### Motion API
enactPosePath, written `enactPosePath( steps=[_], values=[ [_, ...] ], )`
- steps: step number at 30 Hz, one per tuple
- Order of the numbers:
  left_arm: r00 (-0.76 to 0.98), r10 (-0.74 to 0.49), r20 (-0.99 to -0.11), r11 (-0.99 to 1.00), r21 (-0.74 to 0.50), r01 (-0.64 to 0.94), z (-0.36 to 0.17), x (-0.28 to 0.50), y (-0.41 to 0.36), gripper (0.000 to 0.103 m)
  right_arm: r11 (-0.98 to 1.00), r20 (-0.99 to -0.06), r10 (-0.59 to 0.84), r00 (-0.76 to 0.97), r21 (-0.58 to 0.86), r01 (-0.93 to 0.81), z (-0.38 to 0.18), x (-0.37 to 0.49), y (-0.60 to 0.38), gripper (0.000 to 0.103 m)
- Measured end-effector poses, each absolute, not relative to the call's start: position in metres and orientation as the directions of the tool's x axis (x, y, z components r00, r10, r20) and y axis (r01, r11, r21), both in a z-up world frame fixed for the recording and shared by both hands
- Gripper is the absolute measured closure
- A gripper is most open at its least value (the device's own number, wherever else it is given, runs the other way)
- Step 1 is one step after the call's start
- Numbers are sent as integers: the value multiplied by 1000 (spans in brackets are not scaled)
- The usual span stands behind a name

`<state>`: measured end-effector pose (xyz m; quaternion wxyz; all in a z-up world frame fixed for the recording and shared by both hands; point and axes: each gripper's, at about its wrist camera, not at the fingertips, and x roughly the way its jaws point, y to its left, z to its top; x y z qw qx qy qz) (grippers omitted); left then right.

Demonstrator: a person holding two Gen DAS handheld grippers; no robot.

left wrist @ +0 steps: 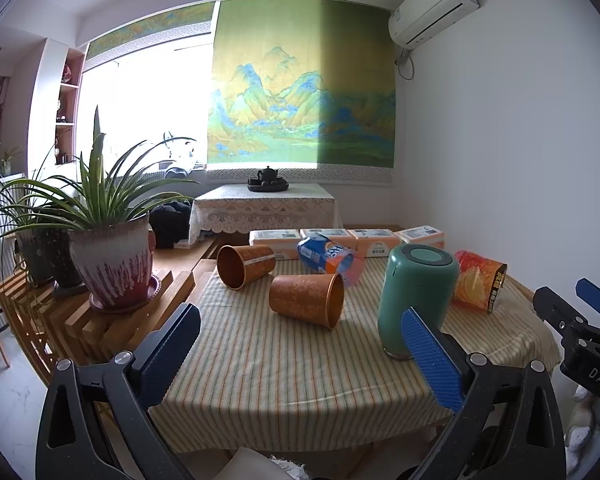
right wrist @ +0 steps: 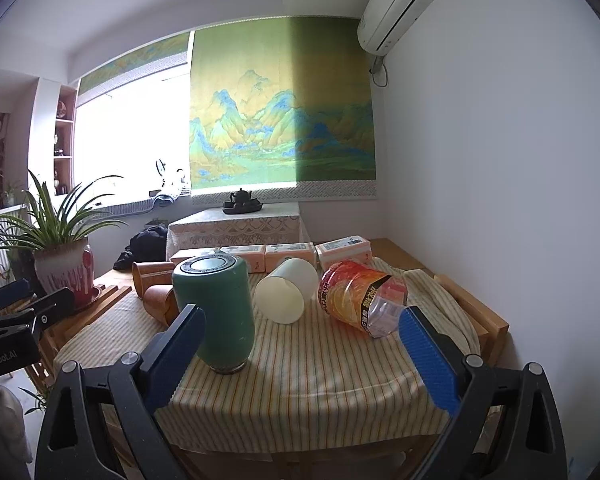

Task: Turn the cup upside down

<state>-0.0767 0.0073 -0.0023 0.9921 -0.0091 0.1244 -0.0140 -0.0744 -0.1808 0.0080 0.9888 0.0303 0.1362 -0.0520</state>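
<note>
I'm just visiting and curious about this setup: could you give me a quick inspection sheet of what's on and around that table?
Surface: striped tablecloth over a wooden table.
Job's things: green cup standing with its mouth down; two brown cups and a cream cup lying on their sides.
Clutter: blue wrapper, orange wrapper, tissue packs along the far edge.
Grippers: left gripper and right gripper open, holding nothing.
Cables: one hanging under the air conditioner.
Surroundings: potted plant, landscape blind, teapot on a lace-covered table.
</note>
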Motion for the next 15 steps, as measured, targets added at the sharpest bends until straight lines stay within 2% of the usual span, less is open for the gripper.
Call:
enactPosePath(
  steps=[15],
  values=[
    [970, -18, -242, 1000, -25, 12, -2, -75, 8, 1, 992, -278, -95, 956, 50, 113, 9, -73, -185, 7]
  ],
)
